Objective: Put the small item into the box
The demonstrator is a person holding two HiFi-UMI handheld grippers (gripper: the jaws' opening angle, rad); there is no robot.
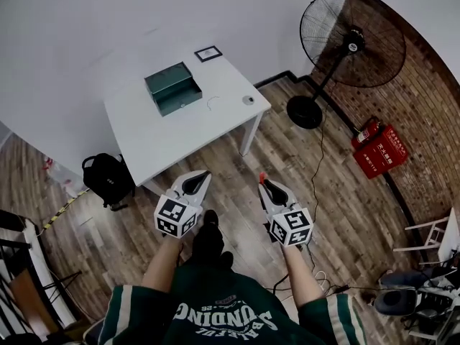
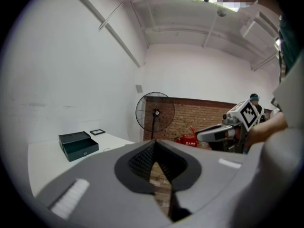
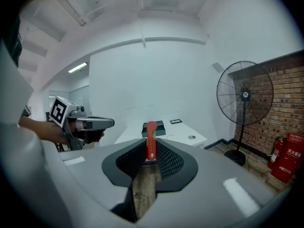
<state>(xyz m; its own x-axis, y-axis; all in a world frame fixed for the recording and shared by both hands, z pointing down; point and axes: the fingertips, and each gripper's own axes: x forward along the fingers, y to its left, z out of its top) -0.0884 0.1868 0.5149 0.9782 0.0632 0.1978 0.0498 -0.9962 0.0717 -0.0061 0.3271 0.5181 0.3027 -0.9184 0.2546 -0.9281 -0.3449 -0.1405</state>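
Well back from the white table (image 1: 180, 131), a person holds both grippers over the wood floor (image 1: 345, 214). The right gripper (image 3: 151, 148) pinches a small red item (image 3: 151, 132) upright between its jaws, while the left gripper (image 2: 154, 146) is closed and empty. The green box (image 1: 172, 87) sits on the table, well apart from both.

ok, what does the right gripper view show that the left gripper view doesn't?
Right gripper view only: a slim red item clamped in the right gripper, and a small round object on the white table. Left gripper view only: the left gripper seen along its own shut, empty jaws. Both: the dark green box, the standing fan and the red extinguisher case.
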